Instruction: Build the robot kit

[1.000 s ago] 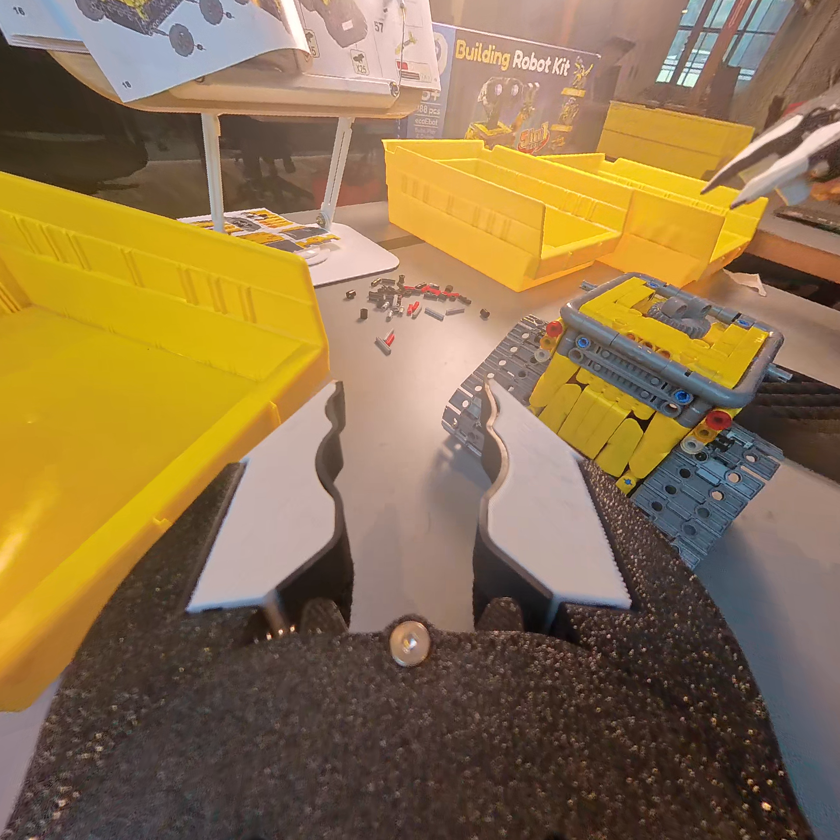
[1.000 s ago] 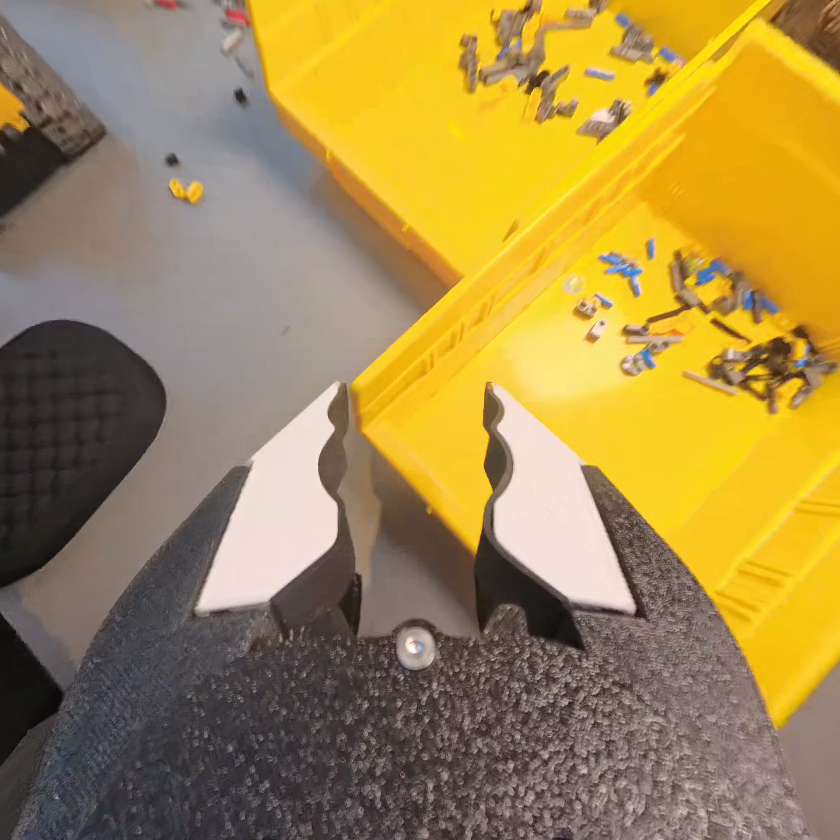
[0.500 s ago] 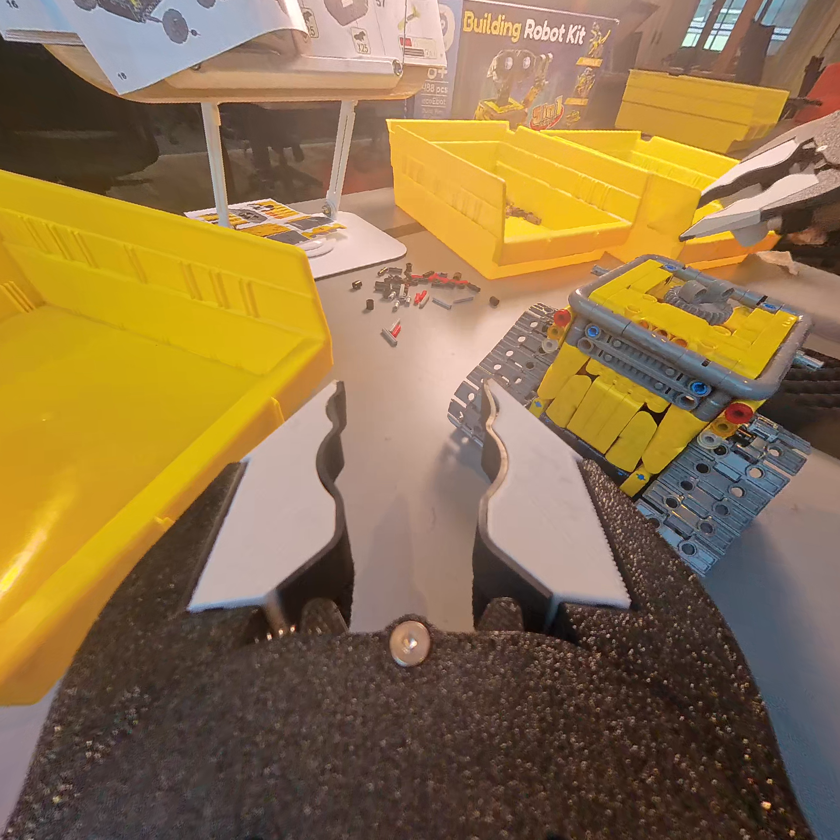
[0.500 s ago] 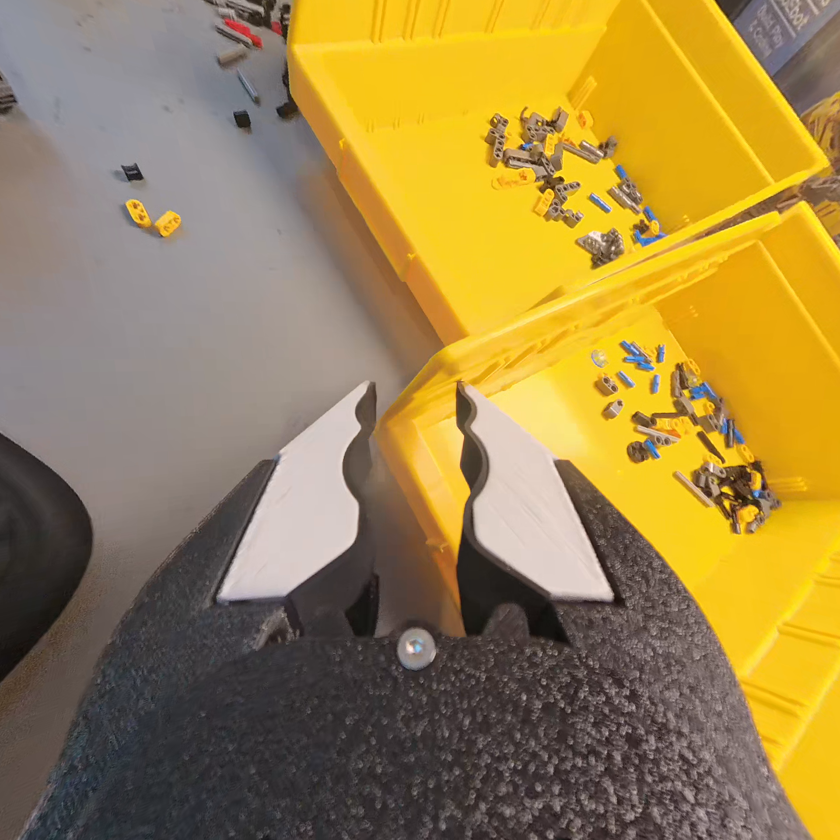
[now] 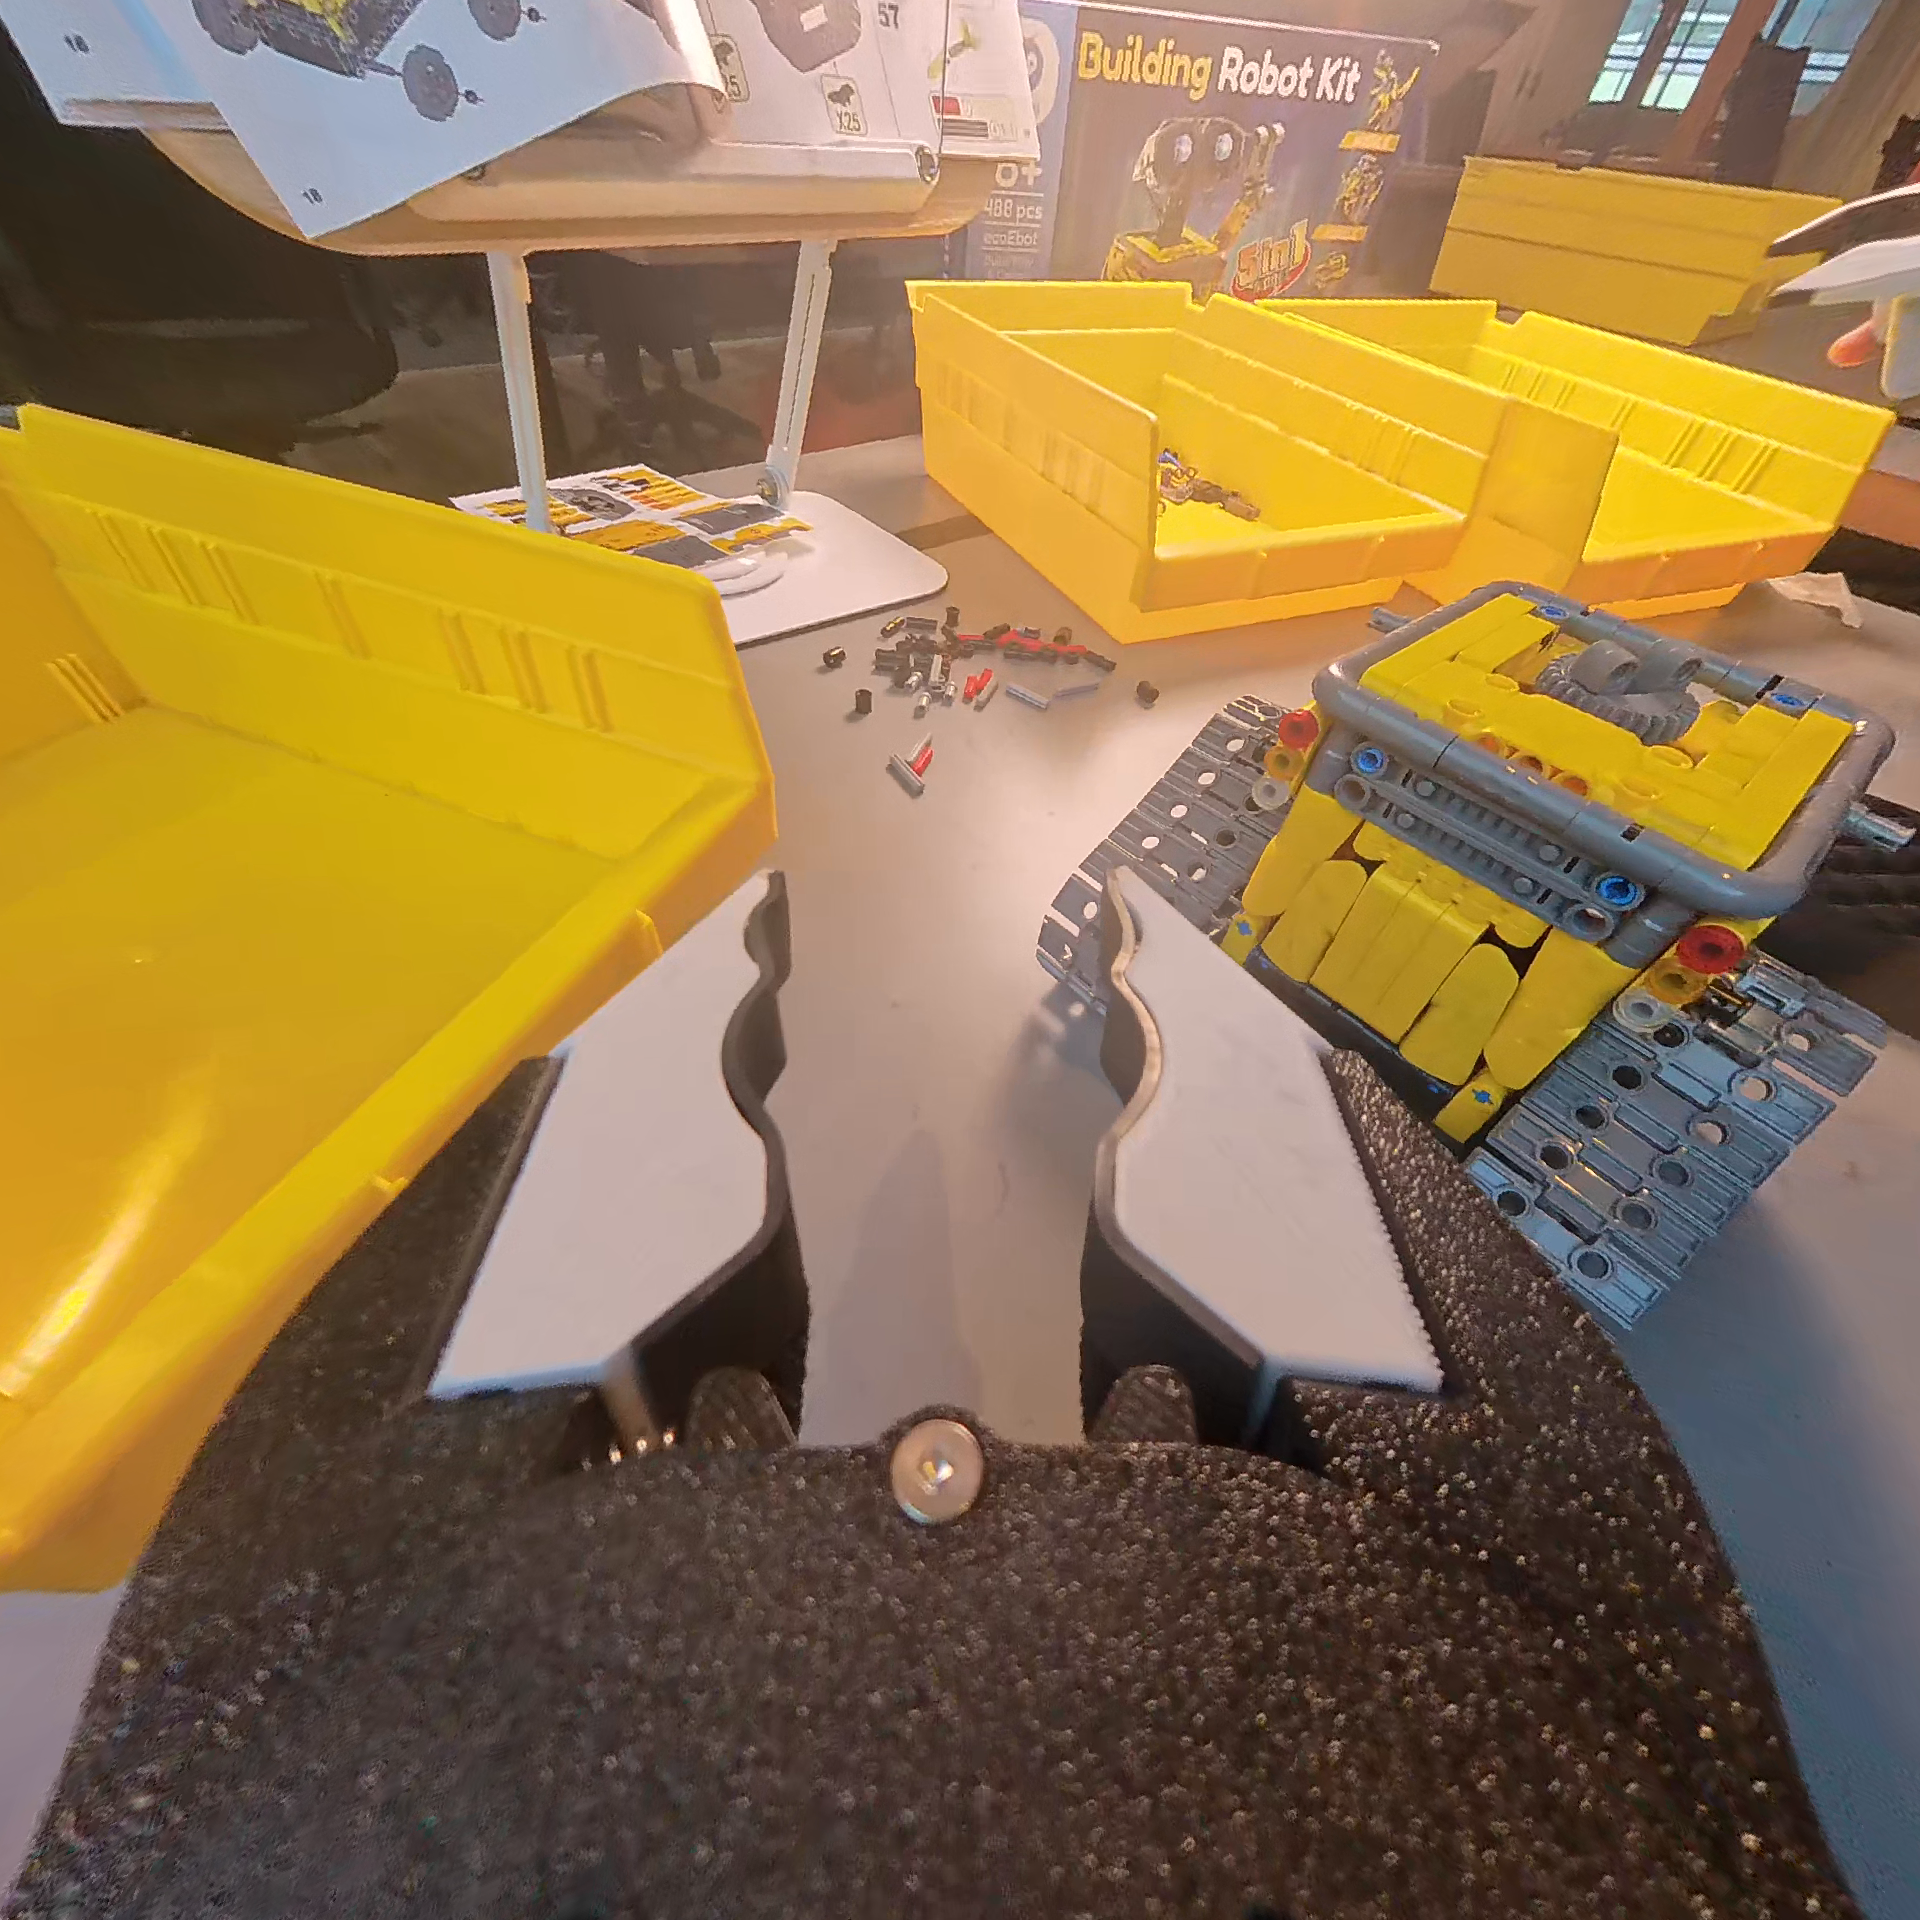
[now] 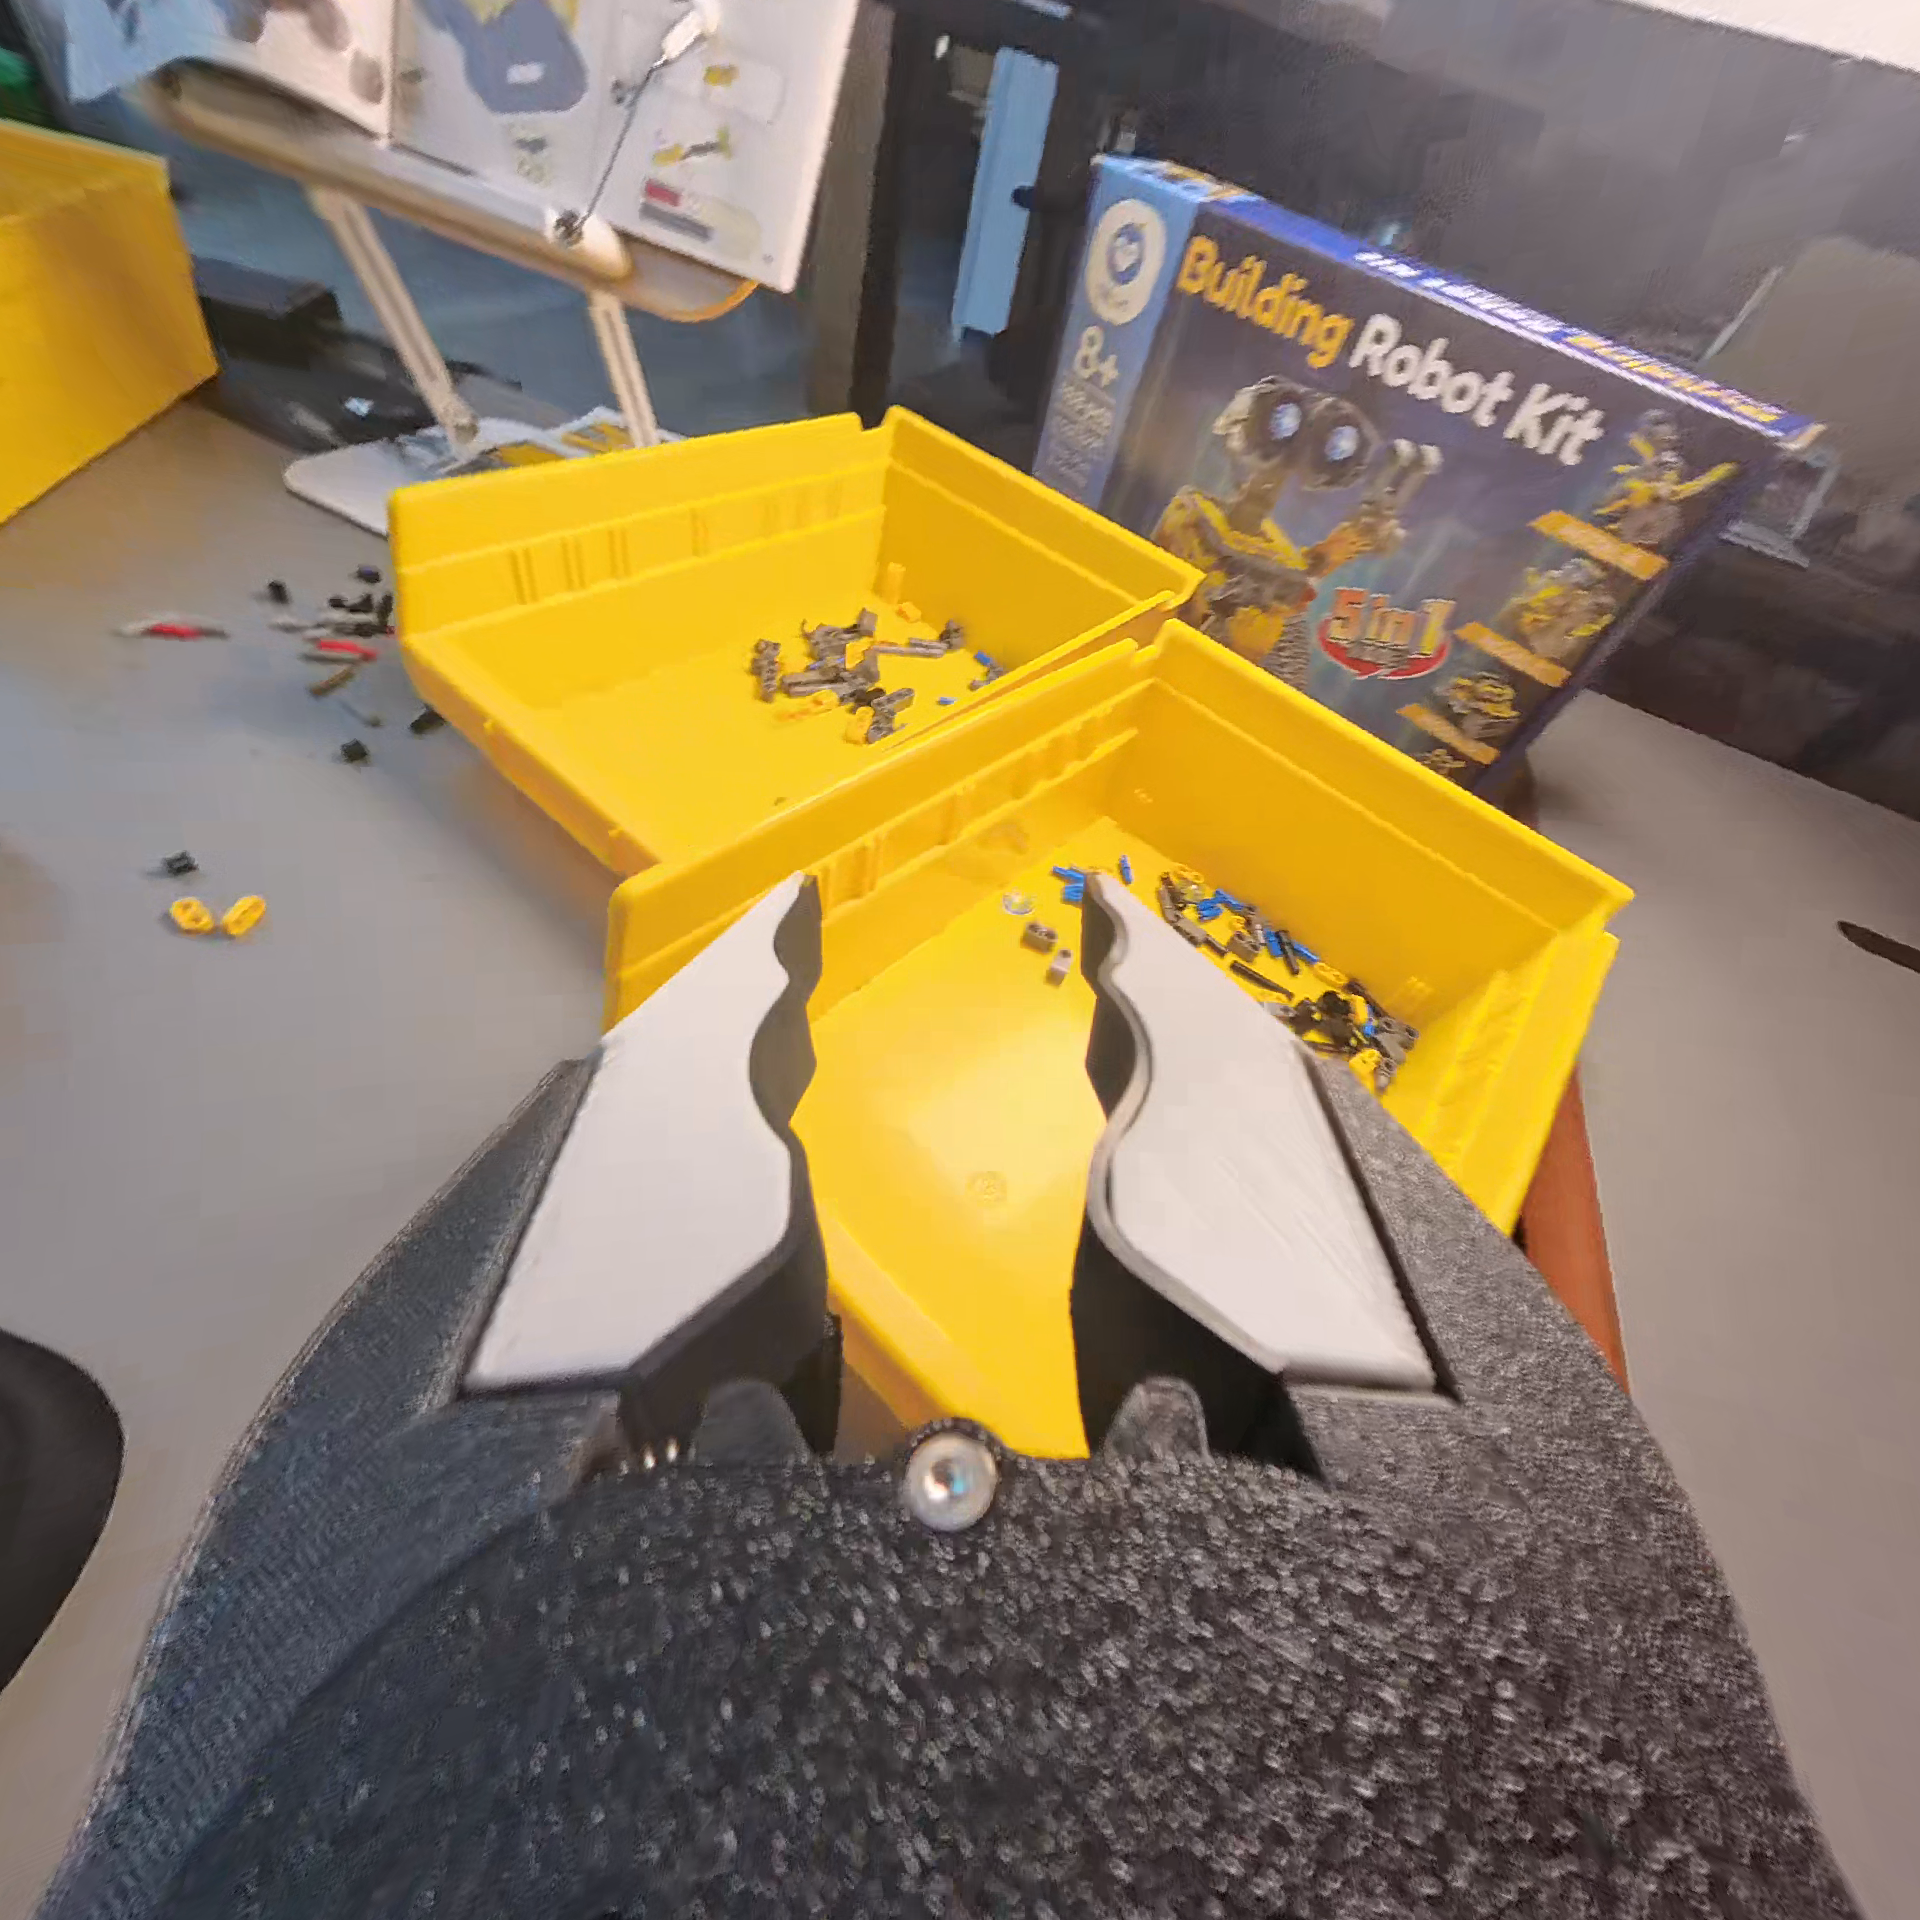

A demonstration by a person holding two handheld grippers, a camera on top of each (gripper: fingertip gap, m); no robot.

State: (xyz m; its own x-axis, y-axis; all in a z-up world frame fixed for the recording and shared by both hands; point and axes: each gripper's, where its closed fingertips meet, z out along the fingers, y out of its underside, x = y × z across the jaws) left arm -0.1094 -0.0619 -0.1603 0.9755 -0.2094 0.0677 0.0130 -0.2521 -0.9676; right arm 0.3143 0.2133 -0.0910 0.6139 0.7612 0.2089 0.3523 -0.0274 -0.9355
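Hovering low over the grey table (image 5: 914, 1039), the left gripper (image 5: 940, 914) has its jaws wide apart and holds nothing. An empty yellow bin (image 5: 312, 883) is just beside its left finger, and the yellow and grey brick-built tracked model (image 5: 1538, 862) is near its right finger. The right gripper (image 6: 948, 899) also has wide, empty jaws and hangs over a yellow parts bin (image 6: 1351, 790), where small blue and grey pieces (image 6: 1278, 966) lie. In my judgement, a good pick here needs one piece well isolated between the fingertips, away from the bin wall.

Two low claw-mounted views, bins (image 5: 1195, 457) shared
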